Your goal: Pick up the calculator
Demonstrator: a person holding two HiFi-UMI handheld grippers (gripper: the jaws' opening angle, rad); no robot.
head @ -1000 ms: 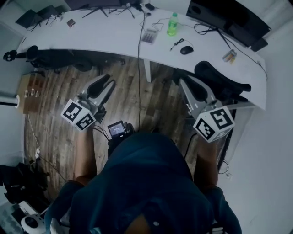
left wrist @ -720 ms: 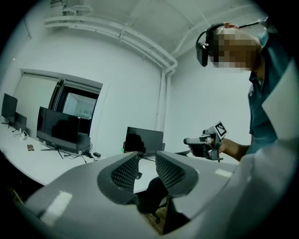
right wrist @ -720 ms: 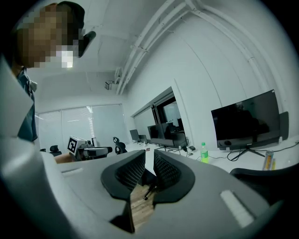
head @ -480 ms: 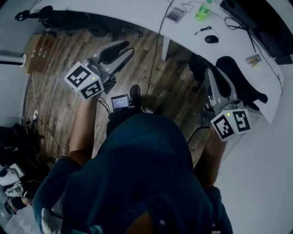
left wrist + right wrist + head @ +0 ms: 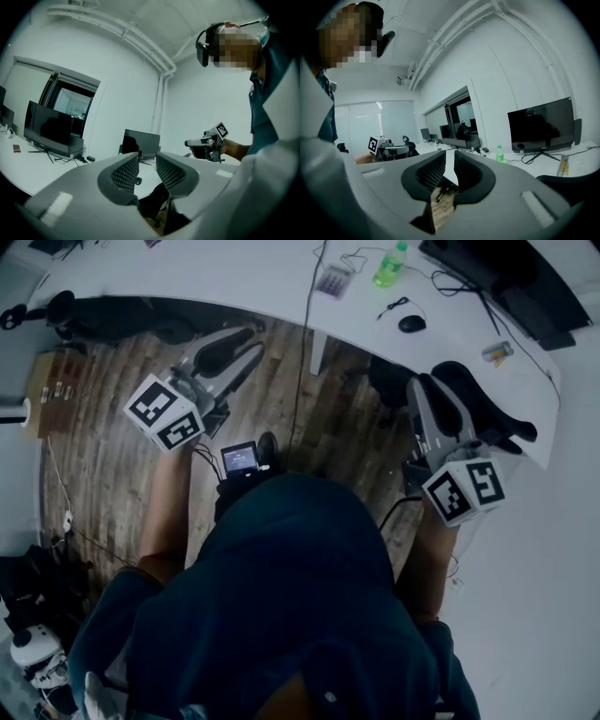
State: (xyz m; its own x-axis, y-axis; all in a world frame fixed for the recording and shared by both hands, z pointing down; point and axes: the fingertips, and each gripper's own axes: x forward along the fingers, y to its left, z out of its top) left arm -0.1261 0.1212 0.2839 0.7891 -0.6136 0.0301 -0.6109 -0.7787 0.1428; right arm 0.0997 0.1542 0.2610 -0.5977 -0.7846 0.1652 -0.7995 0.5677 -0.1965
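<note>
Head view: compared with a second ago, the desk (image 5: 216,282) is being seen higher in the frame, and both grippers are being carried nearer its front edge, with the calculator (image 5: 333,282) shifted toward the upper middle. The left gripper (image 5: 246,341) is being held level over the wooden floor, its tips just short of the desk edge; in the left gripper view its jaws are being kept slightly apart with nothing between them. The right gripper (image 5: 424,395) is being held beside a black chair (image 5: 487,413), and in the right gripper view its jaws are likewise being kept a narrow gap apart and empty. Neither gripper is touching anything. The calculator is being left flat on the white desk, just beside a green bottle (image 5: 387,266) and near a black mouse (image 5: 411,323), well apart from both grippers; it is being shown as a small pale slab with rows of keys, too small for more detail.
</note>
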